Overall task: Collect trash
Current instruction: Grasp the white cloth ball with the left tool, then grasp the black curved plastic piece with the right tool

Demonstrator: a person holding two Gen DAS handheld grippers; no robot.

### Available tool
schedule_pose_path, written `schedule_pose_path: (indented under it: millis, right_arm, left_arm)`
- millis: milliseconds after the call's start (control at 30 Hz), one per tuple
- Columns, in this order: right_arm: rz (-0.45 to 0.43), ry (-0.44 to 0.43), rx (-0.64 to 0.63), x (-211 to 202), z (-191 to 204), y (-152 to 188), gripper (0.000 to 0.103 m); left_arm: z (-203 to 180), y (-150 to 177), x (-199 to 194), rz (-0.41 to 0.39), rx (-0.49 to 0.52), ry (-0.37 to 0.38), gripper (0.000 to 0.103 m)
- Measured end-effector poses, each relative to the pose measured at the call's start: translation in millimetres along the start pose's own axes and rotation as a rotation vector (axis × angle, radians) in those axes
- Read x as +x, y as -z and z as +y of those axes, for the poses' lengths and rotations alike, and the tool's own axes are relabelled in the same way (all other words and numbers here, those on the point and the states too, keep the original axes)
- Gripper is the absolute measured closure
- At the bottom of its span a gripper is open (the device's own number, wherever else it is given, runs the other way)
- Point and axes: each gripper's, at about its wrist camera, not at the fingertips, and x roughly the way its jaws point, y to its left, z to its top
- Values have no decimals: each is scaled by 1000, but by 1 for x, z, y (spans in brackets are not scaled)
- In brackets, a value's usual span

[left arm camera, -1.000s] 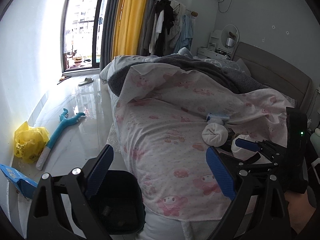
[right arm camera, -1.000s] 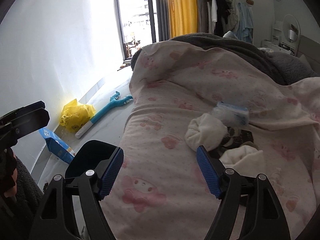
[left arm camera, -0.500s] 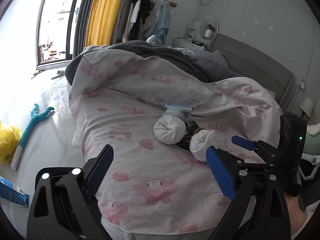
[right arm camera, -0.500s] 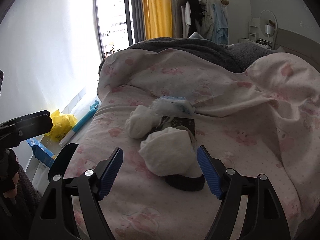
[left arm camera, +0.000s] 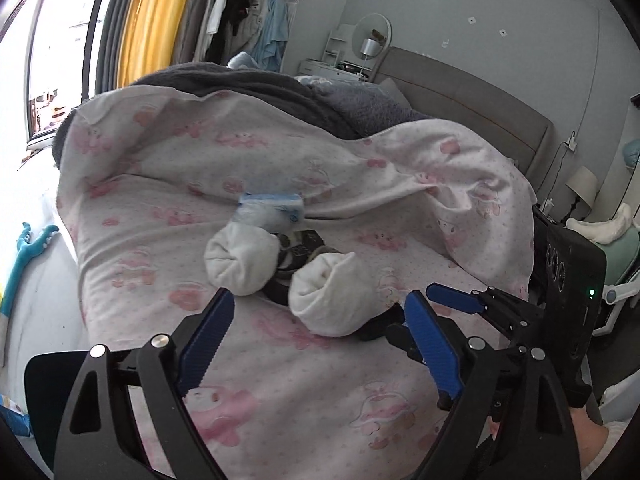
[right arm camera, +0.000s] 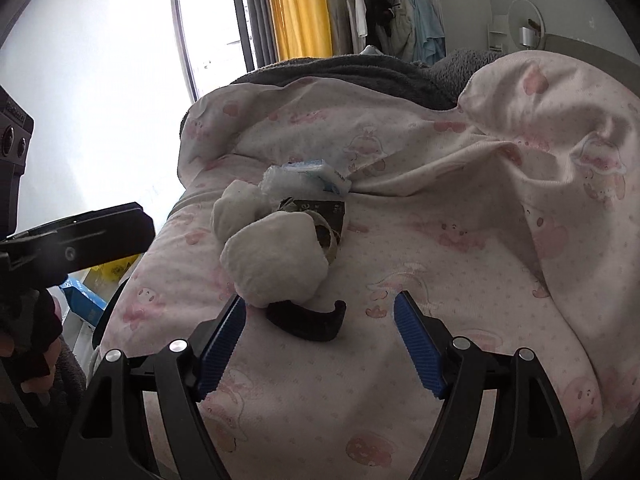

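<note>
We face a bedroom with a bed (left arm camera: 472, 92) under a pink-printed quilt (left arm camera: 168, 184), a yellow curtain (left arm camera: 156, 24) by the window beyond. Ahead of both tools the trash lies in one cluster on the quilt: two white wads (left arm camera: 244, 260), a blue-and-white wrapper (left arm camera: 276, 206) behind them, and a black curved piece (right arm camera: 308, 320) nearest us. Our left tool (left arm camera: 316, 344) is spread, its jaws just narrowed a little, gripping nothing; the near wad lies just past its tips. Our right tool (right arm camera: 320, 340) is spread too, the black piece just beyond its open jaws.
</note>
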Motion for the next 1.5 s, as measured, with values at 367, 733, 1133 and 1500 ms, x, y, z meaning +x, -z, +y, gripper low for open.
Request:
schedule_pose_path:
  millis: [367,733,1133,1500]
  right_arm:
    - [28,-11,-9,-3,-16,17,26]
    - [74,-34,-43,9,-14,28,26]
    - [77,-56,-32,23,-1,21,26]
    - [107,20,27,41,11,7,41]
  left_arm:
    - [-7,5,48,67,-78,43,25]
    - [0,6,72,97,-115,1,46]
    - [7,1,50,25,-81,33,75]
    - [20,-6,8,-58,-14,-2,75]
